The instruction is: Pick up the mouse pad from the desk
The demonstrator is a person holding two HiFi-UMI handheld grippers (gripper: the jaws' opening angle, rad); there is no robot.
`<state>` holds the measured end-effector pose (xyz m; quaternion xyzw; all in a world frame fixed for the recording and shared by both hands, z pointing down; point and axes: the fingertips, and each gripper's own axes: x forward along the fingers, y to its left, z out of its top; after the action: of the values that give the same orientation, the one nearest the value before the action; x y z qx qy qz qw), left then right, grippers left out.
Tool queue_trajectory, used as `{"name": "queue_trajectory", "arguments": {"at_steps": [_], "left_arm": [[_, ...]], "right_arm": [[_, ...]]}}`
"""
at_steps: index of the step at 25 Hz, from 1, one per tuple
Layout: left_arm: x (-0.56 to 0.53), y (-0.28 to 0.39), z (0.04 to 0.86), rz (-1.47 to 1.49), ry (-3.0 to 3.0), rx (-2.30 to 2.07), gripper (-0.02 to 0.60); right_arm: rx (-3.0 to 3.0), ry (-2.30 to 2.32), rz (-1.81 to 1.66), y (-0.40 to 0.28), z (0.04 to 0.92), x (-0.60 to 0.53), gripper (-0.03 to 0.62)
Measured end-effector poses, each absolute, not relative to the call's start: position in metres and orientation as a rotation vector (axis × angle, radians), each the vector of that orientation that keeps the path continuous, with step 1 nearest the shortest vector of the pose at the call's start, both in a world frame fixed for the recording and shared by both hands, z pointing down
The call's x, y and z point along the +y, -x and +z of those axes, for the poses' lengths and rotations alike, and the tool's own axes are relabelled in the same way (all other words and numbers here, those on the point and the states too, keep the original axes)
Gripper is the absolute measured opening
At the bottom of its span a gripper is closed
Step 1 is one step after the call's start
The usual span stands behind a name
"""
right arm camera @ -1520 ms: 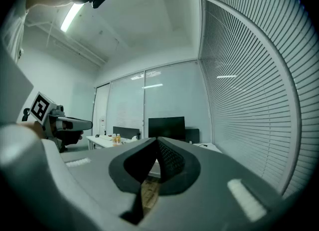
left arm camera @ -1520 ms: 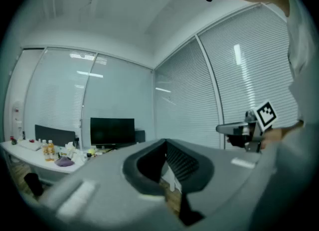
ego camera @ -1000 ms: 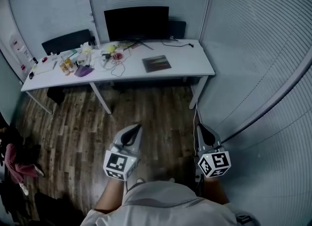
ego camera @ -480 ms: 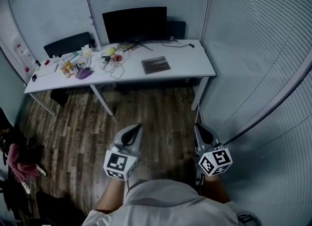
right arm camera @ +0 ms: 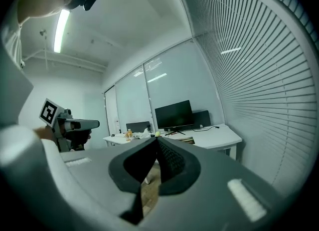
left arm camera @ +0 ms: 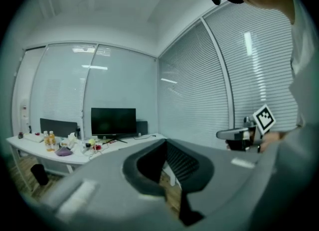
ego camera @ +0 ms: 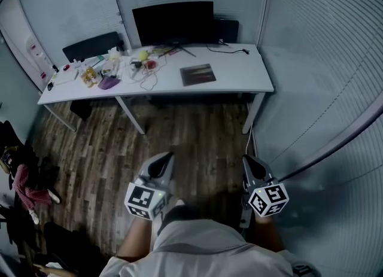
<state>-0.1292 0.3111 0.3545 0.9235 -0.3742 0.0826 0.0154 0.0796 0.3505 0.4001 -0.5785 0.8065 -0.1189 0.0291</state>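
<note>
The dark rectangular mouse pad (ego camera: 198, 74) lies flat on the right half of a long white desk (ego camera: 239, 78), in front of a black monitor (ego camera: 173, 23). Both grippers hang far from it, over the wooden floor close to the person's body. My left gripper (ego camera: 168, 157) is shut with nothing in it, its tips meeting (left arm camera: 166, 141). My right gripper (ego camera: 245, 159) is also shut and empty, its tips meeting (right arm camera: 157, 139). In the right gripper view the desk (right arm camera: 219, 136) shows ahead, with the pad edge barely visible behind the jaws.
Bottles, a purple item, cables and small clutter (ego camera: 114, 69) crowd the desk's left half. A black speaker (ego camera: 227, 30) stands right of the monitor, a dark chair (ego camera: 90, 45) behind the desk. Blinds (ego camera: 323, 60) wall the right side. Clothes and shoes (ego camera: 27, 186) lie on the floor at left.
The head view has shifted, so the desk now sits a little further right and higher. Both grippers have sunk slightly and stay shut.
</note>
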Motion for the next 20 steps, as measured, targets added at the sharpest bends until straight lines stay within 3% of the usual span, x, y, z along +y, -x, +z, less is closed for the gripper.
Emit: {"name": "queue_trajectory", "arguments": {"at_steps": [10, 20], "left_arm": [[0.226, 0.092, 0.360, 0.237, -2.916, -1.104, 0.002], [0.114, 0.119, 0.372, 0.240, -2.887, -1.019, 0.002]], "right_arm": [[2.511, 1.867, -0.319, -0.098, 0.399, 0.281, 0.003], [2.546, 1.917, -0.358, -0.061, 0.404, 0.168, 0.003]]}}
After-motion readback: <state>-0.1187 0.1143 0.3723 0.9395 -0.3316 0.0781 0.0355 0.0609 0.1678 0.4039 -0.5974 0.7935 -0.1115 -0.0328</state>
